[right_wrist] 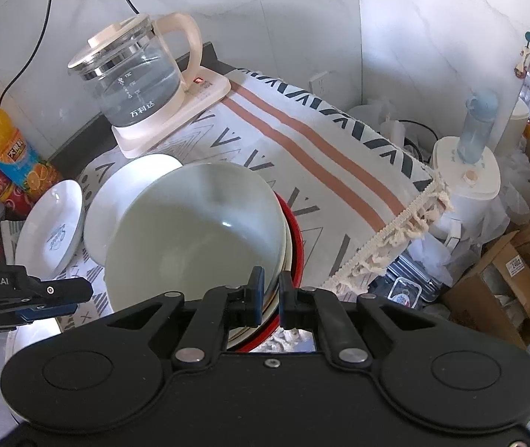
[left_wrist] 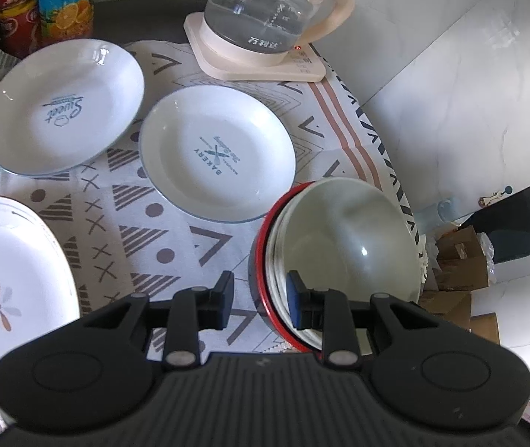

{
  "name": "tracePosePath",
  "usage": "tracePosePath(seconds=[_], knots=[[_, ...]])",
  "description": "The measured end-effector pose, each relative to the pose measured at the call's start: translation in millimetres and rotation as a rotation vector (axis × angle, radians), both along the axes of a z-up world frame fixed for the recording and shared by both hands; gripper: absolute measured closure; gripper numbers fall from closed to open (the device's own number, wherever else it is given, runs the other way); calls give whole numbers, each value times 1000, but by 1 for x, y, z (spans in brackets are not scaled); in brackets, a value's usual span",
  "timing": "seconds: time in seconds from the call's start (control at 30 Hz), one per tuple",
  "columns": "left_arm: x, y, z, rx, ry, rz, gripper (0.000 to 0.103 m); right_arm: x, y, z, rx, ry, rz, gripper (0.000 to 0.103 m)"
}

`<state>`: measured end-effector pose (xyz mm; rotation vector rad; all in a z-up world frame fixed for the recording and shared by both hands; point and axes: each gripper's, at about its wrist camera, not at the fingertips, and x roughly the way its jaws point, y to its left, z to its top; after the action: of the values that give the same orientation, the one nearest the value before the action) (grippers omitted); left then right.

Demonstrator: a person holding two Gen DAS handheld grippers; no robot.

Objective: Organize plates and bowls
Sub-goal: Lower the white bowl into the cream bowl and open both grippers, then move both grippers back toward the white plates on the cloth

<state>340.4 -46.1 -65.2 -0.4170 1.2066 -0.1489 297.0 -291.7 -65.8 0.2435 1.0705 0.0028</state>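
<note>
A stack of bowls (left_wrist: 343,246), pale ones nested in a red-rimmed dark bowl, stands at the cloth's near right. My left gripper (left_wrist: 259,300) is open, its jaws on either side of the stack's left rim without closing on it. In the right wrist view my right gripper (right_wrist: 271,298) is shut on the near rim of the bowl stack (right_wrist: 197,231). Two white plates lie on the cloth: a "Bakery" plate (left_wrist: 216,152) and a "Sweet" plate (left_wrist: 63,106). A flower-pattern plate (left_wrist: 8,279) lies at the near left.
A glass kettle (left_wrist: 265,11) on its cream base stands at the back. Drink bottles (left_wrist: 45,0) stand at the back left. The table edge with its fringed cloth (right_wrist: 387,231) drops off on the right, above boxes (right_wrist: 507,272) and a humidifier (right_wrist: 469,171) on the floor.
</note>
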Motion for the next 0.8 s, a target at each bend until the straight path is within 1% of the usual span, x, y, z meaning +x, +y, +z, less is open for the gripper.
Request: tracePosePath(seconds=[0.13,0.17,0.2,0.27,0.33,0.37,0.4,0.43,0.5,0.57,0.63,0.67,0.73,0.8], knots=[[-4,3,2,11,-9,3,76,-5,3,8,-1,13,2,93],[-6,4,3,18,-12,5,76,-6,4,11,-8,3,1,92],[-7,5,4,25,-14,10,73,-8,6,16,-25,-16,2,91],[-9,8,4,28,-19,28,68,-10,8,24,-32,-39,17,85],[-11,11,6,31,-24,42,63,-10,9,30,-24,-56,24,74],[-12,13,7,33,-25,47,62,-9,10,33,-20,-66,29,72],[-13,14,7,35,-27,54,58,-8,12,35,-17,-73,38,67],[-14,16,8,38,-29,63,53,-7,15,37,-16,-77,49,60],[-16,21,10,42,-38,86,49,-5,21,39,-15,-83,75,54],[-19,26,11,51,-45,108,45,-2,29,41,-6,-91,109,50],[-21,32,13,66,-48,129,40,0,37,42,6,-98,141,40],[-22,34,13,71,-51,137,39,1,42,42,11,-103,160,39],[-25,41,14,80,-53,152,36,3,53,43,17,-109,204,32],[-28,49,14,83,-45,184,35,7,63,42,27,-112,244,27]])
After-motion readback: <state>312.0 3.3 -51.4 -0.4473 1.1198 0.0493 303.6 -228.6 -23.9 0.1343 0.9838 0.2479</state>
